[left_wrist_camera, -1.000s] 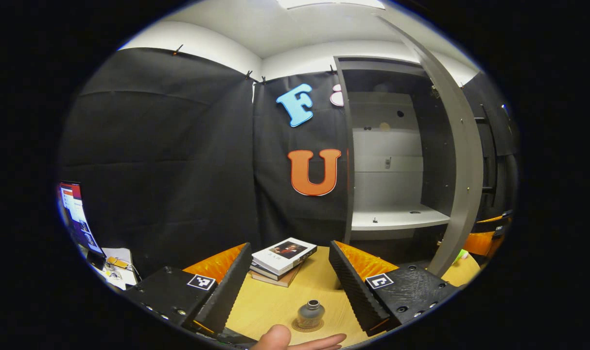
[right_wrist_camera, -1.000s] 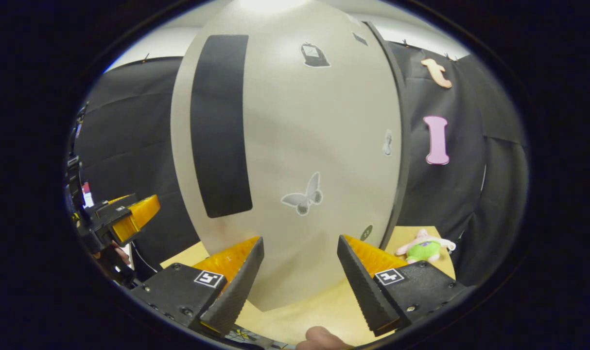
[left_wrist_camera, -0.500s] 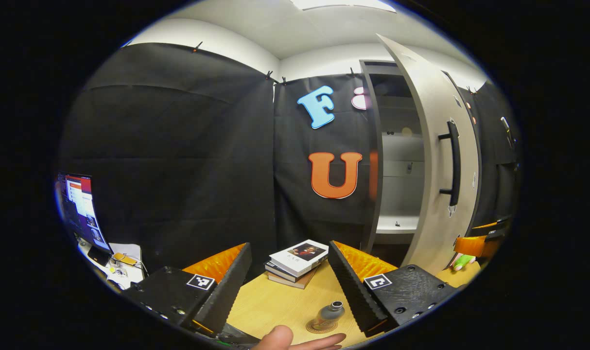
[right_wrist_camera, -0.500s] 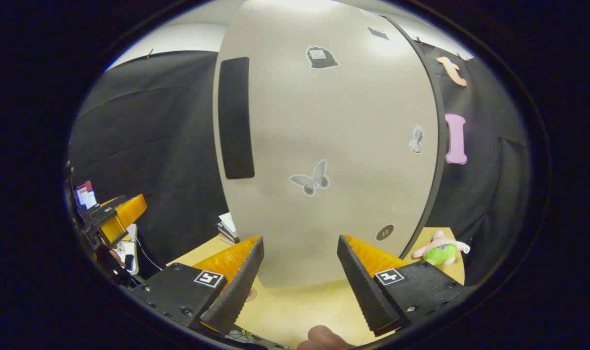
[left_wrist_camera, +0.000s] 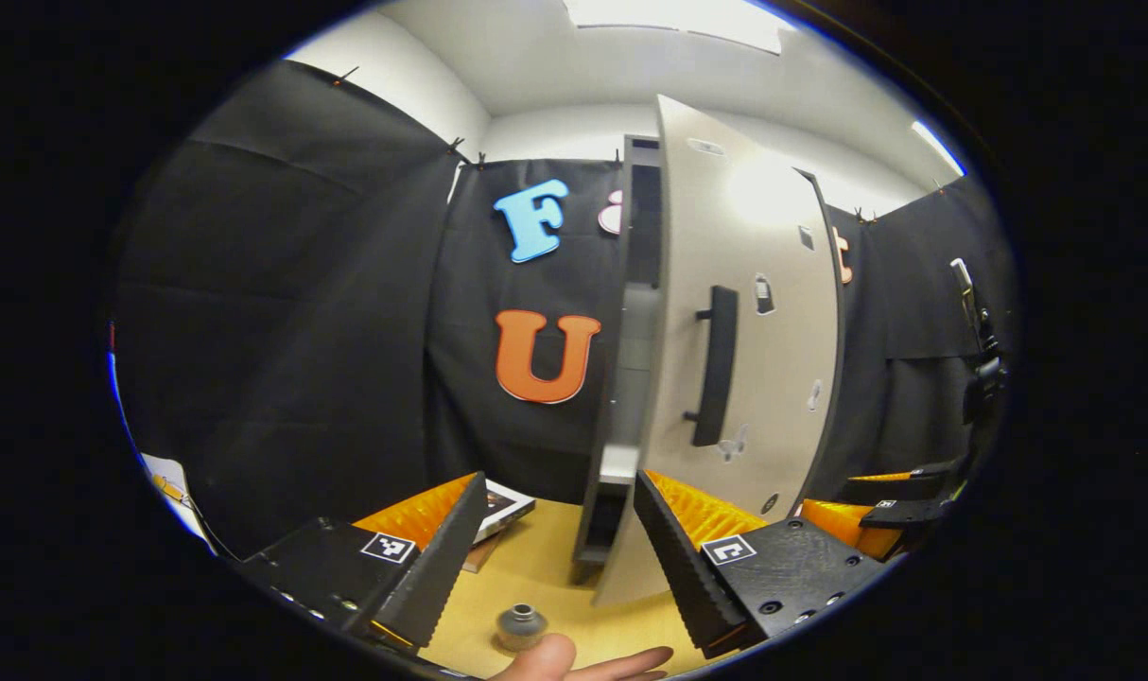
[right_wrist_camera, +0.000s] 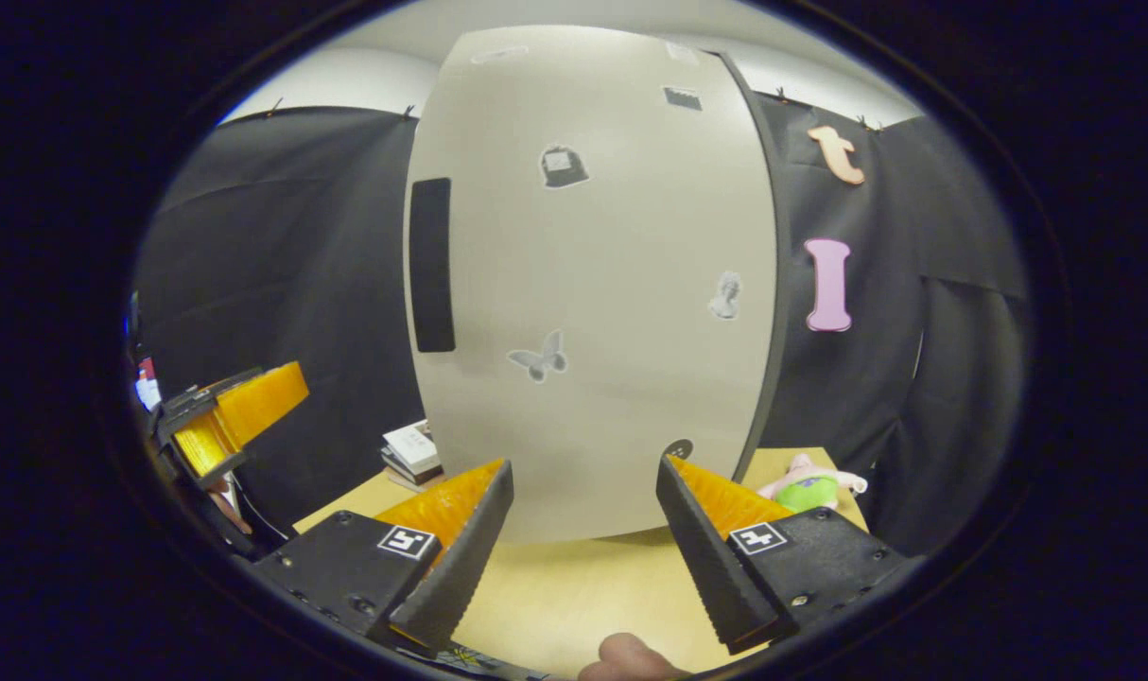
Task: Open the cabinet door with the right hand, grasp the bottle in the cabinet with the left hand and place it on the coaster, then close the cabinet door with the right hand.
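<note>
In the left gripper view the left gripper (left_wrist_camera: pixel 550 544) sits at the bottom centre with its fingers spread and nothing between them, and the bottle (left_wrist_camera: pixel 522 625) stands on the table (left_wrist_camera: pixel 536 567) at the bottom edge; the coaster beneath it is too hidden to confirm. Just right of centre the cabinet door (left_wrist_camera: pixel 754 378) stands slightly ajar. In the right gripper view the right gripper (right_wrist_camera: pixel 583 539), also spread and empty, faces that door from bottom centre.

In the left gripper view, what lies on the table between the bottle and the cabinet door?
In the left gripper view, only bare wooden table lies between the bottle and the cabinet door; nothing stands on that stretch.
</note>
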A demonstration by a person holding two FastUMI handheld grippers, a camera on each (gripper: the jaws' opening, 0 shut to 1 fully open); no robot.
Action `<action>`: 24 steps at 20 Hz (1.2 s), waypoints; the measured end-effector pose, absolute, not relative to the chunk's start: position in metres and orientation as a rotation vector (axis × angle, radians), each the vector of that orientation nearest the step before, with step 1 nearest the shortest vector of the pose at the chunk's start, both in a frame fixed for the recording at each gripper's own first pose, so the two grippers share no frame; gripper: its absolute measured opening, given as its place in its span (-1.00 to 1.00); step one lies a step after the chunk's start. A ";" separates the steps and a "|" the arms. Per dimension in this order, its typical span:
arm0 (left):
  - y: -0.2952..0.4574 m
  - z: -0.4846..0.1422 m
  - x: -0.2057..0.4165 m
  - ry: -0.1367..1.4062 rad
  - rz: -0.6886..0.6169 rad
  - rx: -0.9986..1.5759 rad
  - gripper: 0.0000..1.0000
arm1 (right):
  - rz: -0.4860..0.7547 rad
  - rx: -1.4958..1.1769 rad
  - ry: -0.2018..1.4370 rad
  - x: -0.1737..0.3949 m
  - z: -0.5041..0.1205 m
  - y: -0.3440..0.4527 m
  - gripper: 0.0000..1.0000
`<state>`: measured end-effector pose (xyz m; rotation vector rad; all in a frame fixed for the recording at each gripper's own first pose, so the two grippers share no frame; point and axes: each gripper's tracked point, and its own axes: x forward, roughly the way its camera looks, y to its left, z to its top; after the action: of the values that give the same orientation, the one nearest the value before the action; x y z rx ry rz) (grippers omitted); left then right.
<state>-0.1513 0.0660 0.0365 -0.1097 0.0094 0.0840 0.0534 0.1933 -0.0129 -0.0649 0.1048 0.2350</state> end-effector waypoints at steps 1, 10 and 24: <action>0.048 0.039 -0.149 0.003 0.069 -0.123 0.88 | 0.235 -0.070 0.088 0.051 -0.011 0.182 0.96; -0.063 0.052 -0.150 0.007 0.140 -0.069 0.87 | 0.297 -0.077 0.057 0.029 -0.019 0.084 0.96; -0.049 0.036 -0.116 0.061 0.002 0.092 0.91 | -0.003 -0.091 0.005 0.061 0.040 0.091 0.97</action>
<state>-0.1164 -0.0494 0.0359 0.0922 0.0608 0.0023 0.0615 0.0905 0.0401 -0.0910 0.0045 -0.0028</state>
